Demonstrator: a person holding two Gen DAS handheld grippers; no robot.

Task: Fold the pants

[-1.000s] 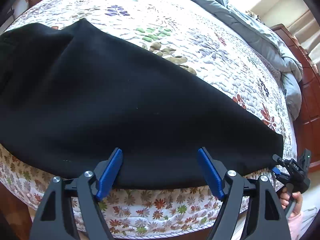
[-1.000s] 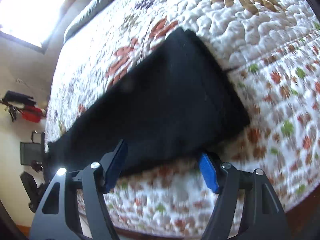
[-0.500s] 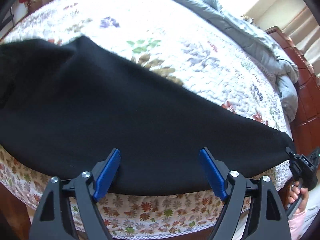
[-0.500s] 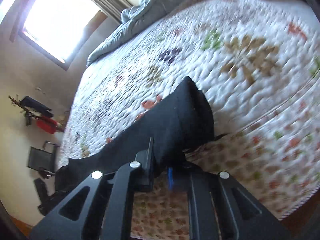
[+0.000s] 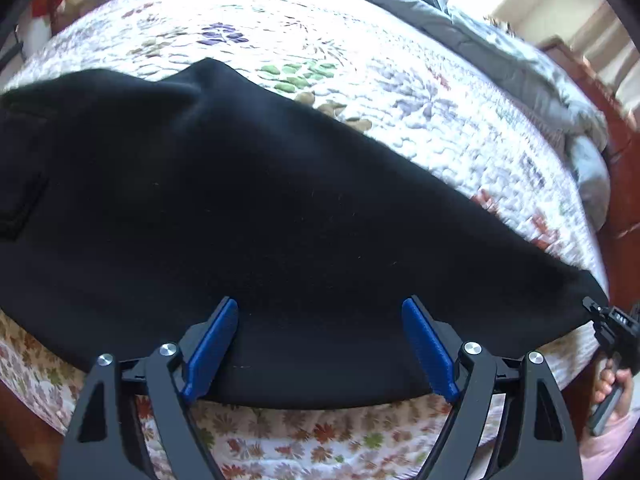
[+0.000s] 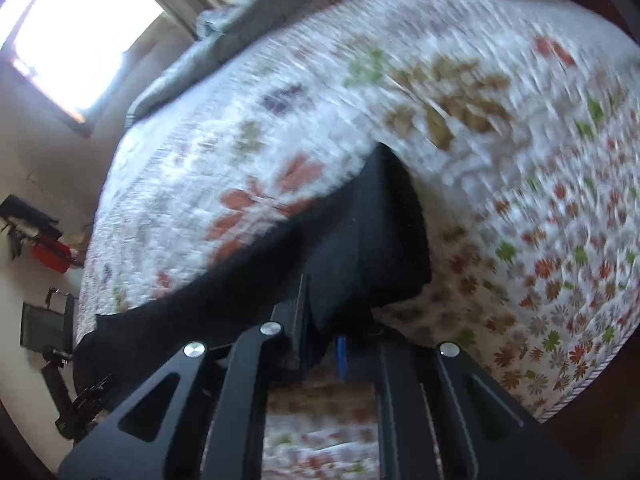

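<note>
The long black fabric pants (image 5: 260, 216) were stretched out along the near edge of the white floral quilted bedspread (image 5: 400, 92). The left gripper (image 5: 320, 344) was wide and its jaws were opening, blue pads on either side of the pants' near edge, not pinching it. Off to its right, the right gripper (image 6: 320, 340) was clamped tight on the hem end, with that corner lifted off the quilt. A rumpled grey duvet (image 5: 520, 64) sat well beyond.
</note>
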